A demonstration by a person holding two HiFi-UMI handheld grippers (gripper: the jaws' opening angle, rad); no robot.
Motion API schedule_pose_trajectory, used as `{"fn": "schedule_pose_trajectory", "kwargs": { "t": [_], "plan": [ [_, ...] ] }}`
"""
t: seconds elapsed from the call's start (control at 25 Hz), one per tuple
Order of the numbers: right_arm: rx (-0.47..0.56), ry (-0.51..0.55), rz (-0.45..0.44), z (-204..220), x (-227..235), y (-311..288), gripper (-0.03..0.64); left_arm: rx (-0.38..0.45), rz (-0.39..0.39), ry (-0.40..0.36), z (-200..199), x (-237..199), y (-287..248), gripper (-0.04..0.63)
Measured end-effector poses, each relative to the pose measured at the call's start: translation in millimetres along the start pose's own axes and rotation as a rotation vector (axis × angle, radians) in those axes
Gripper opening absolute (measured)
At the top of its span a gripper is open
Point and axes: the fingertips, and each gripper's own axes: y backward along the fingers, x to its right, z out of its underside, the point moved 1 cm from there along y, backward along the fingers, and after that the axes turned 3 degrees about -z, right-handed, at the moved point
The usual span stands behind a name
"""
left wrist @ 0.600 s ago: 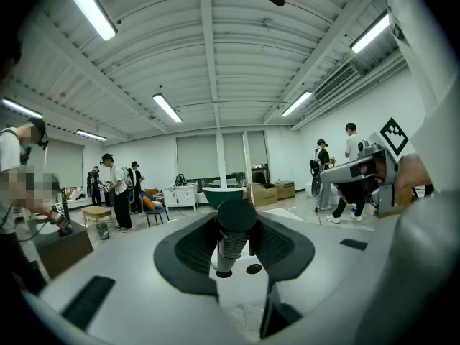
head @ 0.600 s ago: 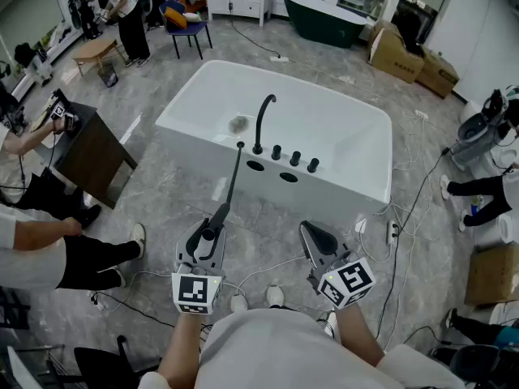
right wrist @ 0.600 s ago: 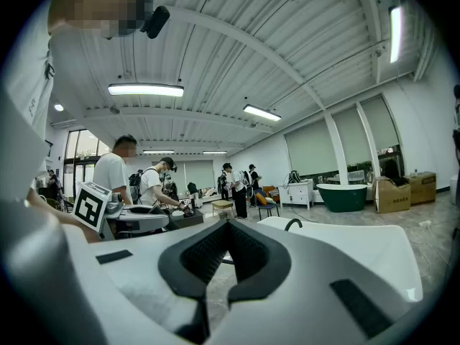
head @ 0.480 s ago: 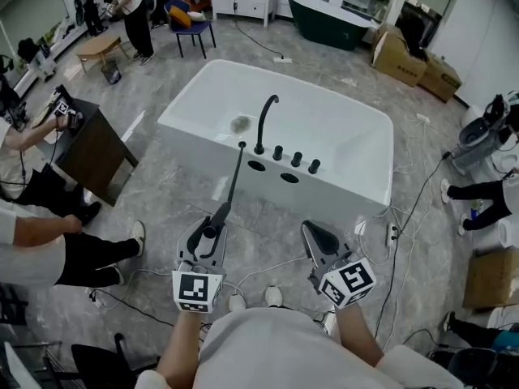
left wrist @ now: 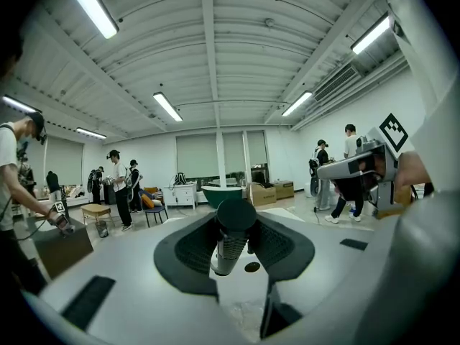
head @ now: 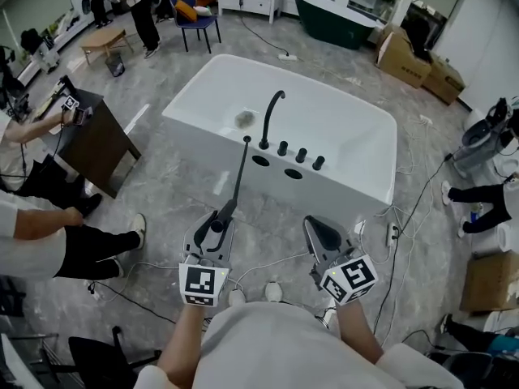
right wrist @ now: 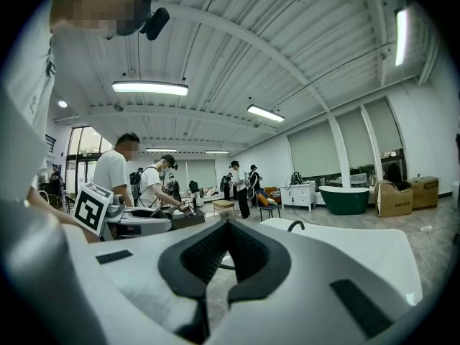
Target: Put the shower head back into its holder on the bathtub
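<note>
Black and slender, the shower head (head: 236, 183) sits pinched in the left claw (head: 217, 220), whose pads press on its handle. The wand points toward the near rim of the white bathtub (head: 357, 191), just left of the curved faucet (head: 270, 116). The right claw (head: 319, 232) is pressed together and empty, short of the tub.

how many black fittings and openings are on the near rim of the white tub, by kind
curved spout: 1
round knobs: 3
oval openings: 2
total: 6
</note>
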Motion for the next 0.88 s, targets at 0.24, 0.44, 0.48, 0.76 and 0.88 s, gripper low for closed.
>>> {"fn": "schedule_pose_trajectory", "kwargs": {
  "t": [0.24,0.44,0.48,0.76,0.88],
  "plan": [
    [0.021,-0.045,-0.007,-1.6,-4.5,-3.4,0.018,0.003,0.011,0.002,4.2,3.3,-1.3,0.146],
    [0.019,-0.037,-0.005,-2.3,-13.0,-17.7,0.018,0.001,0.028,0.015,12.1,-5.9,1.3,0.146],
    [0.018,-0.038,0.004,-2.9,-13.3,-19.3,0.018,0.002,0.032,0.019,13.2,-8.2,1.0,0.146],
    [0.001,-0.049,0.059,2.6,-34.5,-24.7,0.018,0.018,0.060,0.029,17.3,-34.4,10.0,0.146],
    [0.016,-0.084,0.074,3.6,-45.8,-27.1,0.018,0.026,0.088,0.004,18.1,-43.3,12.3,0.146]
  ]
}}
